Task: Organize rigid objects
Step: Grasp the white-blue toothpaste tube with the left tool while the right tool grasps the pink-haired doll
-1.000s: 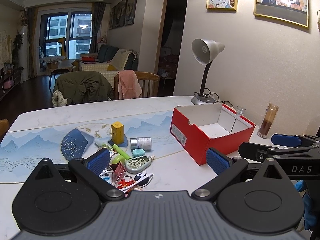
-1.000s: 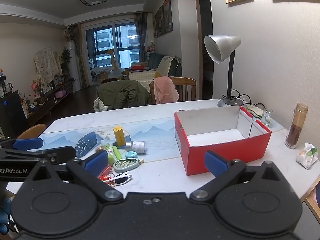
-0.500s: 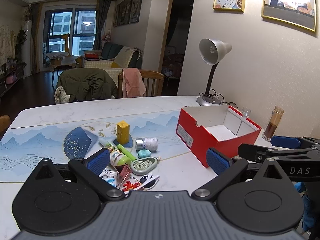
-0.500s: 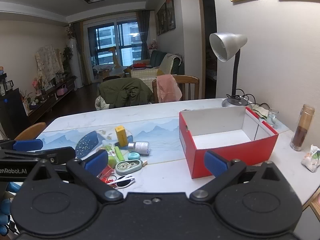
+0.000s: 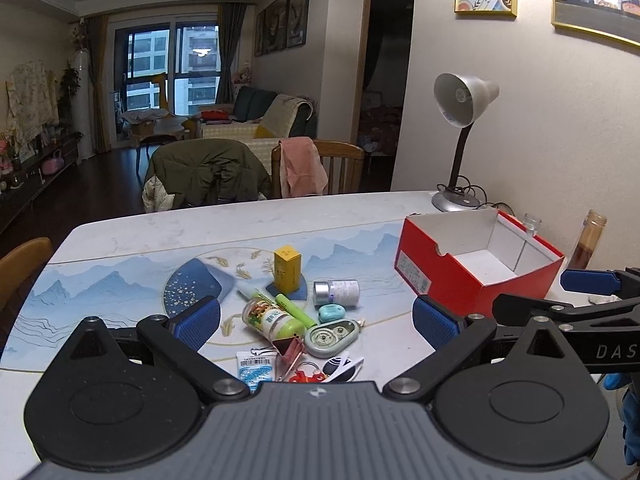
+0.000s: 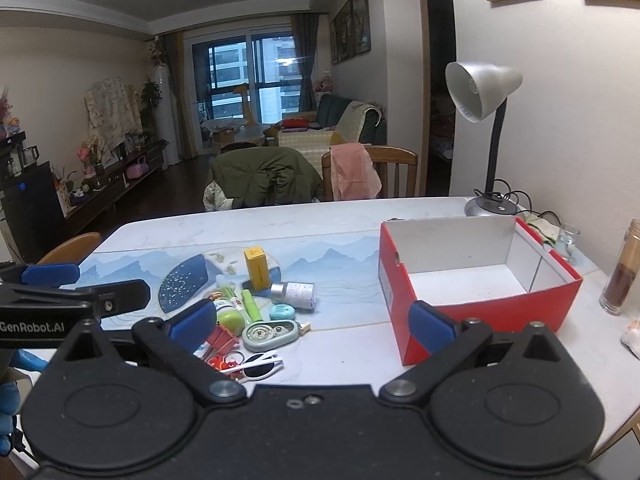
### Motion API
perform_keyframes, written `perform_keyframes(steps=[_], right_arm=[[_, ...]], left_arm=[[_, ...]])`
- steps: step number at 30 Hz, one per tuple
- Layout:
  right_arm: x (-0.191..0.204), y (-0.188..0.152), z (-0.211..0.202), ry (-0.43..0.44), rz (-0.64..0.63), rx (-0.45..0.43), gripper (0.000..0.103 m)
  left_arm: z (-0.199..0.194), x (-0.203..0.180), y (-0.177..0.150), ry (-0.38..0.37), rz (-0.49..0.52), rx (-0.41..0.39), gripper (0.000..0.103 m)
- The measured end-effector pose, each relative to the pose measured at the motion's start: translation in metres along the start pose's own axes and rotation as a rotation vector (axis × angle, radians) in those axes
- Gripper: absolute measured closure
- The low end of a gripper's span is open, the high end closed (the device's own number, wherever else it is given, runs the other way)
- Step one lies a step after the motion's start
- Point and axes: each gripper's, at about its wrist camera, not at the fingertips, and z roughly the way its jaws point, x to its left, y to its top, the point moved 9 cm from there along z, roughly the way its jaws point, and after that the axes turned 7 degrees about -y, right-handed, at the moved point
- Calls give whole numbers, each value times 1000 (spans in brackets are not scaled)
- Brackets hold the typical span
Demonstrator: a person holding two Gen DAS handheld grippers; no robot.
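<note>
A heap of small items lies on the blue table runner: a yellow box [image 5: 287, 267], a silver jar [image 5: 336, 293], a green-capped bottle [image 5: 272, 318], a teal correction-tape dispenser [image 5: 331, 335], a teal eraser [image 5: 331, 313], binder clips [image 5: 289, 350] and sunglasses [image 5: 342, 366]. An empty red shoebox [image 5: 476, 268] stands to their right. My left gripper [image 5: 316, 322] hangs open just short of the heap, holding nothing. My right gripper [image 6: 312, 322] is open too, between the heap [image 6: 260, 312] and the red box [image 6: 476, 280].
A desk lamp [image 6: 486, 128] stands behind the box by the wall. A brown-filled bottle [image 6: 622, 272] and a small glass [image 6: 566, 240] sit to the box's right. Chairs draped with a jacket [image 5: 208, 176] and a pink cloth line the table's far side.
Both grippers have risen and drawn back a little, so the heap and the box look lower and farther. Both stay open; nothing on the table has moved.
</note>
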Motion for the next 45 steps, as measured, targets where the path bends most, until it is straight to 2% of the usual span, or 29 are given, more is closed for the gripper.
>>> perform_keyframes(steps=[3, 8, 11, 15, 21, 30, 36, 39, 42, 45], right_arm=[[3, 0, 6, 11, -4, 7, 1], [5, -4, 19, 27, -13, 33, 1], [8, -11, 30, 47, -29, 64, 1], [21, -25, 49, 105, -85, 127, 1], [51, -50, 68, 198, -177, 207, 2], [78, -78, 101, 246, -213, 312, 6], [103, -96, 110, 329, -279, 358, 6], [109, -104, 115, 340, -303, 374, 6], [115, -112, 123, 344, -322, 386, 12], [120, -116, 129, 342, -331, 391, 12]], left_arm=[[3, 6, 0, 12, -15, 9, 0], [18, 45, -2, 70, -104, 38, 0], [30, 64, -7, 97, -121, 57, 0], [53, 85, -22, 142, -115, 105, 0], [84, 111, -59, 197, -163, 224, 0], [119, 115, -99, 187, -165, 350, 1], [121, 108, -114, 120, -135, 387, 1], [118, 106, -125, 102, -116, 406, 1], [121, 106, -132, 103, -114, 418, 1], [122, 102, -136, 78, -118, 423, 7]])
